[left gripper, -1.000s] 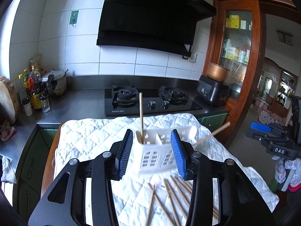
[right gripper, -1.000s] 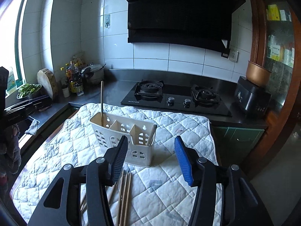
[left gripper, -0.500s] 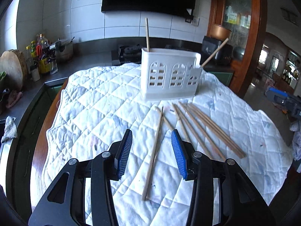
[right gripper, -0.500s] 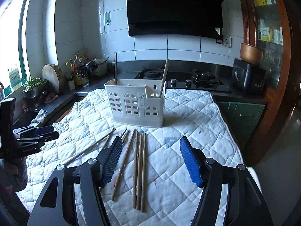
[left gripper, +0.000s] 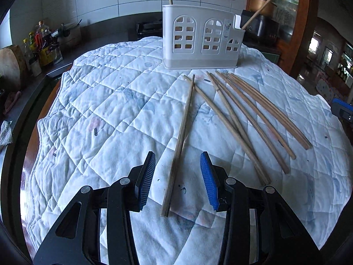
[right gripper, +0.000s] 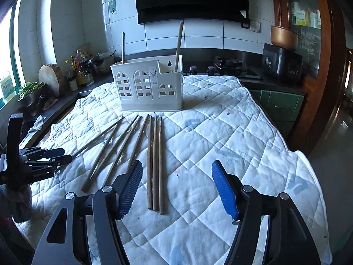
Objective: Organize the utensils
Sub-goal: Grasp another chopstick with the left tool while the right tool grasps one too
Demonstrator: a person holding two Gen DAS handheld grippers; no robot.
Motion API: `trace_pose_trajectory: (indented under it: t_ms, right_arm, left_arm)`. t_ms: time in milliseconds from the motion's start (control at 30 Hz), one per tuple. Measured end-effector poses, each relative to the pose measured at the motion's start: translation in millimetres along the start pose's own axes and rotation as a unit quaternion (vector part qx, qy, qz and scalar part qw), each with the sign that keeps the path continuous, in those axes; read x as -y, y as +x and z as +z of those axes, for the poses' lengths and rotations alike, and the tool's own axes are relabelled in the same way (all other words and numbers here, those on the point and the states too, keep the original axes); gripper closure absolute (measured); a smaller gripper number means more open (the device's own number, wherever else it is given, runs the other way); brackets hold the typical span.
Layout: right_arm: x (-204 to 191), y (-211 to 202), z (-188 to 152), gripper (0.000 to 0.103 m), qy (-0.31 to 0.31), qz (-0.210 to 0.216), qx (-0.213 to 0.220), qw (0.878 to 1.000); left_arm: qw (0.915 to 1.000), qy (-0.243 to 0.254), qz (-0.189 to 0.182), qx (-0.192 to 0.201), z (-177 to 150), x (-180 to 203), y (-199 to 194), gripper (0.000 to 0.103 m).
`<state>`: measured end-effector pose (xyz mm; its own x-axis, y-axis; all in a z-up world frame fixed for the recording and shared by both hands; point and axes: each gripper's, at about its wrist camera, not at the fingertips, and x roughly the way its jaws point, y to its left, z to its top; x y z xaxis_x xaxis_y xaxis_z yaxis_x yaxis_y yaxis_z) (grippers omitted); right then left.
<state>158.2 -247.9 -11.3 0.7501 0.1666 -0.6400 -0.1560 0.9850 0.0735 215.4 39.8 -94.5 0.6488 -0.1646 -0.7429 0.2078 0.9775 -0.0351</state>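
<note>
A white utensil holder (left gripper: 201, 37) with arched cut-outs stands at the far side of a quilted white cloth (left gripper: 99, 110); two wooden chopsticks stand in it. Several loose chopsticks (left gripper: 249, 114) lie on the cloth in front of it. My left gripper (left gripper: 177, 176) is open low over the cloth, its jaws either side of the near end of the leftmost chopstick (left gripper: 181, 141). My right gripper (right gripper: 175, 186) is open, with three parallel chopsticks (right gripper: 155, 161) lying between its jaws. The holder (right gripper: 150, 86) also shows in the right wrist view, and the left gripper (right gripper: 44, 158) at its left edge.
Behind the table runs a dark counter with a gas hob (right gripper: 231, 65), a black cooker (right gripper: 281, 64), bottles (left gripper: 42, 44) and a wooden block (left gripper: 10, 66). A wooden cabinet (right gripper: 308, 33) stands at the right. The table edge drops off to the right.
Both grippers have pulled back from the holder and dropped low over the cloth. The loose chopsticks now lie between their open jaws.
</note>
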Motion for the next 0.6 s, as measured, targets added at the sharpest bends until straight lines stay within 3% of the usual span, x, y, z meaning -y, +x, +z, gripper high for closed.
trace_pose_trajectory:
  t_ms: [100, 600]
  right_arm:
    - [0.5, 3.7, -4.9, 0.04, 0.002, 0.0, -0.008, 1.0]
    - [0.7, 16.5, -10.7, 0.04, 0.008, 0.004, -0.029, 1.0]
  left_arm:
    - [1.0, -0.001, -0.002, -0.009, 0.0, -0.5, 6.6, 0.073]
    - [0.9998, 0.001, 0.01, -0.018, -3.5, 2.4, 14.7, 0.094]
